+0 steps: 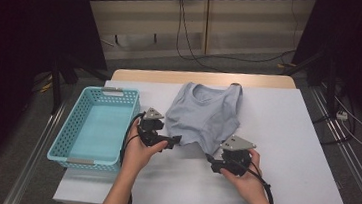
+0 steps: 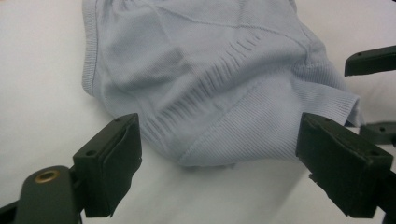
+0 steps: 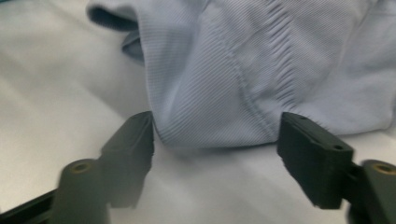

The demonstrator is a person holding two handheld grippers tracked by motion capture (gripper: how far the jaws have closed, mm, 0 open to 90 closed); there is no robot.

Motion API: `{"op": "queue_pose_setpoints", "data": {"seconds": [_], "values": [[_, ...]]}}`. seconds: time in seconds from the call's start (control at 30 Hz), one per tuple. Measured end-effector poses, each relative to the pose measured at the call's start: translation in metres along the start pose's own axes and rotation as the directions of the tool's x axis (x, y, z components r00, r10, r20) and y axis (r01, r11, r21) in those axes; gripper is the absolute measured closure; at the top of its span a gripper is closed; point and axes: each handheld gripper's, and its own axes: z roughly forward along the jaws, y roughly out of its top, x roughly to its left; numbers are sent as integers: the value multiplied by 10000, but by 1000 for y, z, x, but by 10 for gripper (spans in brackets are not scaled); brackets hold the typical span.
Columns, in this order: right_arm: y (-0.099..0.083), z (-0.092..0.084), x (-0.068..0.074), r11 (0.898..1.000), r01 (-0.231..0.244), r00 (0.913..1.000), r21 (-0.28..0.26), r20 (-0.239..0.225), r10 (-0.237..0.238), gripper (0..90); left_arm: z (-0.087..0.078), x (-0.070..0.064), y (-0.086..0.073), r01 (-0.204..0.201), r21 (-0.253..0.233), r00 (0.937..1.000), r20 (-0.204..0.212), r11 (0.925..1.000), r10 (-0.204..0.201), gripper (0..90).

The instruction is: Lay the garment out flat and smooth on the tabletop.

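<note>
Hovering with jaws spread at the near hem of a pale blue ribbed knit sleeveless top (image 1: 204, 115): left tongs (image 1: 175, 140), held in the left hand (image 1: 136, 150), pinching nothing. Seen in the left gripper view as two black pads standing wide either side of the hem's rounded lower fold (image 2: 219, 112), cloth between them but untouched. Pointing at the same hem from the other side: right tongs (image 1: 210, 160), gripped by the right hand (image 1: 246, 181), also apart, no pinch yet. Shown in the right gripper view straddling a bottom corner of the fabric (image 3: 233, 88), left pad blurred and just beside the edge, right pad just short of it.

Lying flat and slightly rumpled in the middle of the white worktop (image 1: 290, 142), neckline toward the far edge, hem toward the person. Standing to the left of the garment, near the left hand: turquoise perforated plastic basket (image 1: 66, 146), at the worktop's left edge.
</note>
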Motion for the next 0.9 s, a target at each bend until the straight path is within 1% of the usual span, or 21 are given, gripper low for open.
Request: {"op": "queue_pose_setpoints", "data": {"seconds": [0.03, 0.1, 0.17, 0.23, 0.27, 0.3, 0.37, 0.43, 0.47, 0.53, 0.57, 0.63, 0.77, 0.8, 0.83, 0.87, 0.9], "values": [[1, 0, -2, 10000, -64, 10000, -26, 29, 64, 326, 1, -1, 0, 31, 15, 10000, 6, 10000, -31, 149], [1, 0, -5, 9999, -106, 9999, 31, -8, 106, 414, 2, -1, -1, 4, 62, 10000, 26, 10000, -4, 149], [0, -1, -9, 9997, -249, 9996, 46, -100, 250, 516, 2, -2, -1, -67, 86, 10000, 7, 9999, 67, 149], [0, -3, -12, 9993, -370, 9992, 29, -121, 370, 576, 1, -2, -1, -36, 75, 10000, 11, 10000, 36, 148], [0, -4, -14, 9990, -437, 9990, 2, -116, 437, 610, 0, -2, -1, -89, 109, 10000, 24, 9999, 89, 149], [0, -5, -16, 9987, -506, 9986, -62, -158, 505, 663, 0, -2, -1, -178, 118, 9998, -13, 9998, 178, 149], [1, -7, -19, 9979, -626, 9977, -164, -259, 622, 741, 0, -2, -1, -137, 148, 9999, 67, 9998, 136, 149], [1, -10, -22, 9966, -767, 9963, -308, -419, 754, 809, 0, -3, -2, -1, 111, 10000, 52, 9999, 1, 149], [2, -11, -24, 9960, -829, 9955, -346, -486, 811, 822, 0, -3, -2, -103, 172, 9999, 65, 9998, 102, 149], [3, -13, -26, 9945, -937, 9943, -471, -547, 911, 846, 2, -3, -4, 16, 169, 10000, 51, 9999, -16, 149], [4, -14, -28, 9941, -954, 9942, -517, -547, 926, 854, 1, -2, -4, -162, 319, 9998, 85, 9994, 159, 149], [5, -15, -30, 9919, -1083, 9929, -669, -558, 1046, 861, 2, -3, -5, -61, 302, 10000, 31, 9995, 60, 150], [7, -20, -34, 9869, -1309, 9906, -943, -528, 1263, 868, 3, -2, -7, -199, 496, 9998, -69, 9986, 203, 159], [7, -21, -36, 9856, -1366, 9898, -996, -533, 1318, 869, 4, -3, -8, -169, 490, 9998, -125, 9987, 175, 165], [8, -22, -37, 9835, -1446, 9888, -1086, -529, 1396, 870, 4, -3, -8, -237, 632, 9997, -86, 9977, 242, 170], [9, -23, -38, 9821, -1484, 9883, -1160, -518, 1433, 871, 5, -3, -9, -299, 652, 9994, -169, 9974, 311, 173], [9, -24, -38, 9812, -1523, 9877, -1188, -526, 1469, 872, 6, -3, -10, -254, 722, 9996, -67, 9971, 259, 180]]}}
